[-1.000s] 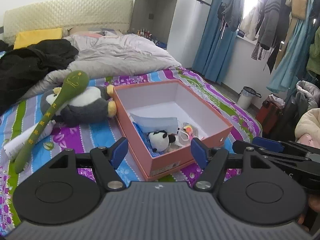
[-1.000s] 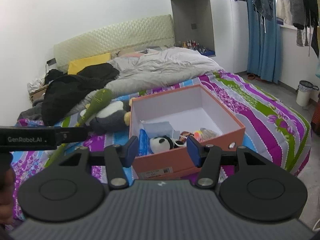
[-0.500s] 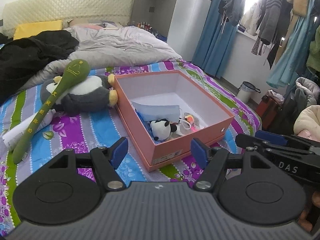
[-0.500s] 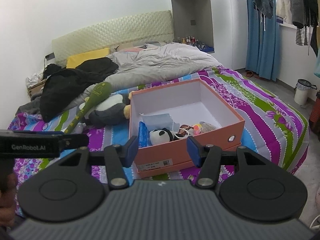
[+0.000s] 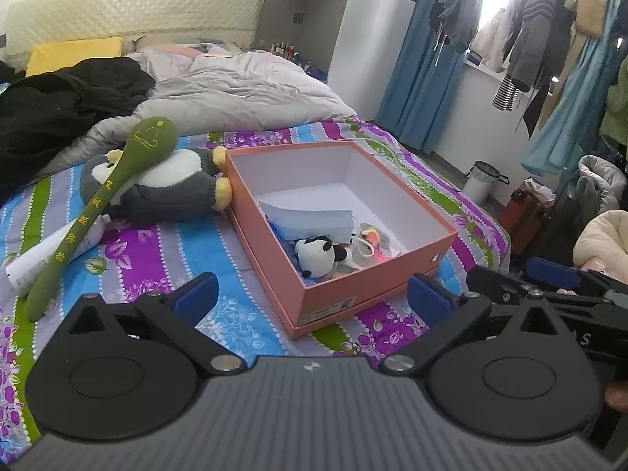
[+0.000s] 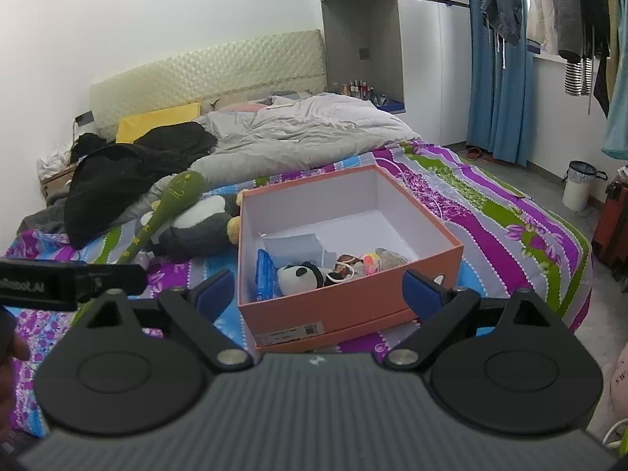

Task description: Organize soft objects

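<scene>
Flanking pink box [image 5: 365,286], penguin plush [image 5: 165,192], green plush club [image 5: 98,204] leaning across it

A bedroom: white walls [image 6: 157,31], a quilted cream headboard [image 6: 208,74], grey wardrobe [image 6: 424,59], blue curtains [image 6: 494,78], and clothes hanging [image 5: 530,51] against a bright window.

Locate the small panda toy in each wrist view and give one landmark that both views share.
Left wrist: panda just right of centre, in the near corner of the box.
Right wrist: panda just left of centre, against the box's near wall.
Shared landmark: green plush spoon lying on the penguin, left of the box.
</scene>
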